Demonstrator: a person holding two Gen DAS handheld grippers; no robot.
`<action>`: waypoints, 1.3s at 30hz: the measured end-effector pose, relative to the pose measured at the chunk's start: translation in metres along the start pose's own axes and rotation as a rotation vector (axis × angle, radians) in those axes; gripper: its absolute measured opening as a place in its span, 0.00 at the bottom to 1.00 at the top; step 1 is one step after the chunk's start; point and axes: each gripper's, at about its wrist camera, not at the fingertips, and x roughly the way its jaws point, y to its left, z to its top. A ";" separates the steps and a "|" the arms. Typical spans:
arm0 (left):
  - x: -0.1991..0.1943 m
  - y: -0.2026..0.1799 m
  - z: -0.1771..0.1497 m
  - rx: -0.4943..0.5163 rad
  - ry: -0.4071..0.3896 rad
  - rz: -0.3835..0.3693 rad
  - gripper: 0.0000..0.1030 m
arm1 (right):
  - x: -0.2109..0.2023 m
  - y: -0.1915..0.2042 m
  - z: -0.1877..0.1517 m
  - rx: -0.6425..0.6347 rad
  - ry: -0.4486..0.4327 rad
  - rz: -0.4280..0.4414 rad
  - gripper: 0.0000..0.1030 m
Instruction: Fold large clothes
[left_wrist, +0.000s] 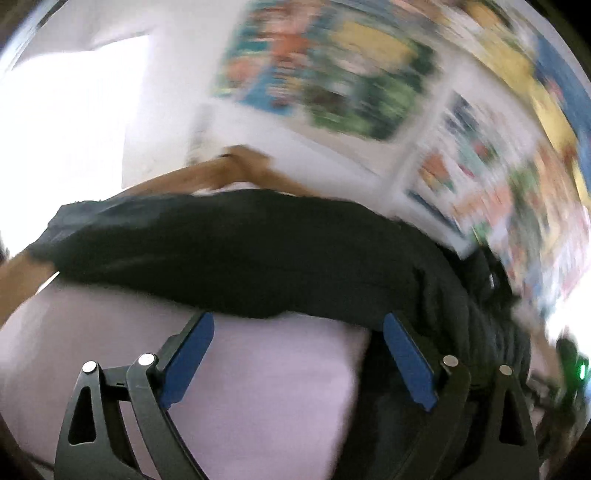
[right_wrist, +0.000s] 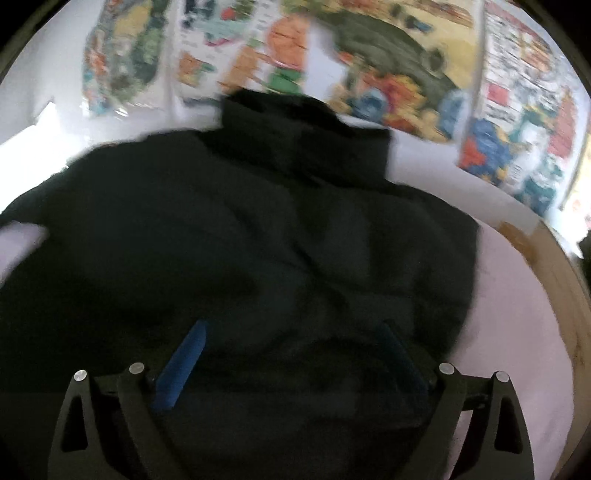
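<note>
A large black garment lies in a crumpled band across a pale pink sheet in the left wrist view. My left gripper hovers at its near edge, blue pads wide apart, nothing between them. In the right wrist view the same black garment fills most of the picture, with a folded part at its far end. My right gripper stands open just over the cloth; whether its pads touch the fabric I cannot tell.
A brown wooden rim borders the pink sheet on the right. Colourful posters hang on the white wall behind. A dark device with a green light shows at the far right of the left wrist view. Both pictures are blurred.
</note>
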 end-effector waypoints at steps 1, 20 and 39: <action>-0.005 0.013 0.003 -0.062 -0.013 0.006 0.88 | -0.003 0.013 0.007 0.012 -0.009 0.035 0.96; -0.009 0.110 0.014 -0.451 -0.247 0.117 0.11 | 0.151 0.211 0.066 -0.179 0.012 -0.036 1.00; -0.111 -0.050 0.038 0.024 -0.548 -0.346 0.03 | 0.018 0.090 0.043 0.035 -0.015 0.219 1.00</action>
